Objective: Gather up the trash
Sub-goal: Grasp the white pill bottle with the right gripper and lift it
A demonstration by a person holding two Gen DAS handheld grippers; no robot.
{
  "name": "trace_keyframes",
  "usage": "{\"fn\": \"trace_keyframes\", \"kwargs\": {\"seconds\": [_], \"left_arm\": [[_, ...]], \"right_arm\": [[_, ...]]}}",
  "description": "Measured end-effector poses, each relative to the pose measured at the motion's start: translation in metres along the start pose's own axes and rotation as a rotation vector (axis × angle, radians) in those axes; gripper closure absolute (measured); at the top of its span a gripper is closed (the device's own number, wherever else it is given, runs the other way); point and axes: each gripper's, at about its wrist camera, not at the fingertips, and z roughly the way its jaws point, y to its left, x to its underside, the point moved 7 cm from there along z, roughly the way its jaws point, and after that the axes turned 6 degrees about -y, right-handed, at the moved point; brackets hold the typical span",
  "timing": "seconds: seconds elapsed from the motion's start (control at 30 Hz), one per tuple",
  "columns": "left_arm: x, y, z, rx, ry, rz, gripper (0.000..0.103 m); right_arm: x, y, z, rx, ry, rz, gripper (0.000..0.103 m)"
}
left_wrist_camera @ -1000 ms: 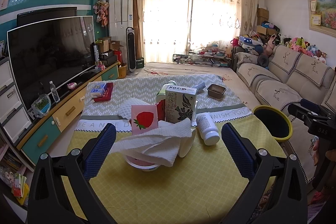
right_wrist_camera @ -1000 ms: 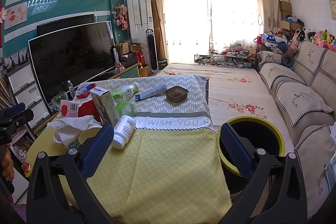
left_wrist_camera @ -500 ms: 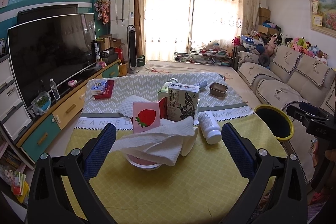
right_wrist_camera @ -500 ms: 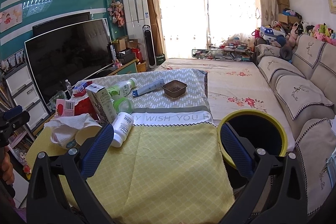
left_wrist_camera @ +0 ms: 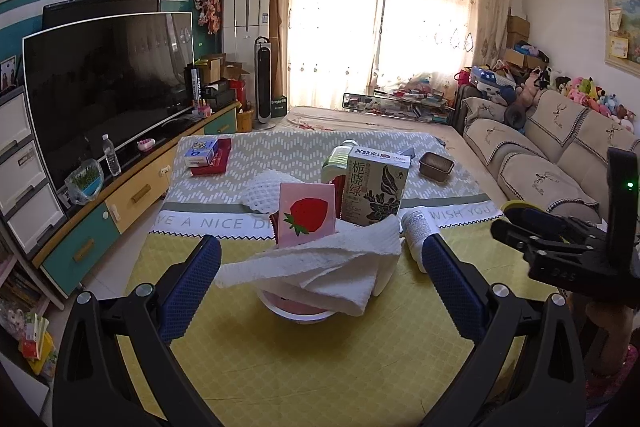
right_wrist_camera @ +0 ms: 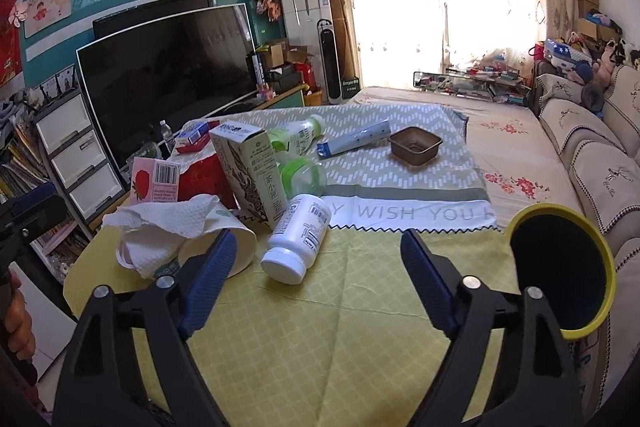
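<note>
Two black grippers with blue padded fingers hover over a surface (right_wrist_camera: pixel 360 327) covered by a yellow lattice-patterned cloth. The left gripper (left_wrist_camera: pixel 320 279) holds its jaws wide apart with nothing gripped; between them, further along the surface, lies a crumpled white paper towel (left_wrist_camera: pixel 320 267) draped over a white bowl with a pink inside (left_wrist_camera: pixel 296 309). Behind the towel stand a pink carton with a strawberry picture (left_wrist_camera: pixel 306 215) and a green and white tea box with a dark leaf print (left_wrist_camera: pixel 374 187). The right gripper (right_wrist_camera: pixel 312 271) has just been closing its jaws, yet they stand open and grip nothing. Just ahead of them lies a white plastic pill bottle (right_wrist_camera: pixel 298 239) on its side, its cap toward the camera, touching neither pad. Left of the bottle, a tipped white paper cup (right_wrist_camera: pixel 224 247) lies beside the towel. A yellow-rimmed black bin (right_wrist_camera: pixel 560 267) stands at the surface's right edge. A brown plastic tray (right_wrist_camera: pixel 416 145) rests further back, on a grey-green zigzag cloth.
</note>
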Motion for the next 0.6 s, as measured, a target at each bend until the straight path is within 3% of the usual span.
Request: {"fn": "trace_keyframes", "kwargs": {"seconds": [0.17, 0.37, 0.6], "left_arm": [[0.004, 0.009, 0.01, 0.003, 0.016, -0.02, 0.004], [0.011, 0.02, 0.022, 0.011, 0.036, -0.053, 0.004], [0.014, 0.023, 0.031, 0.027, 0.041, -0.077, 0.004]], "right_arm": [[0.009, 0.008, 0.045, -0.01, 0.097, 0.024, 0.049], [0.023, 0.014, 0.081, -0.004, 0.175, 0.045, 0.05], [0.03, 0.019, 0.098, 0.017, 0.197, 0.04, 0.055]]}}
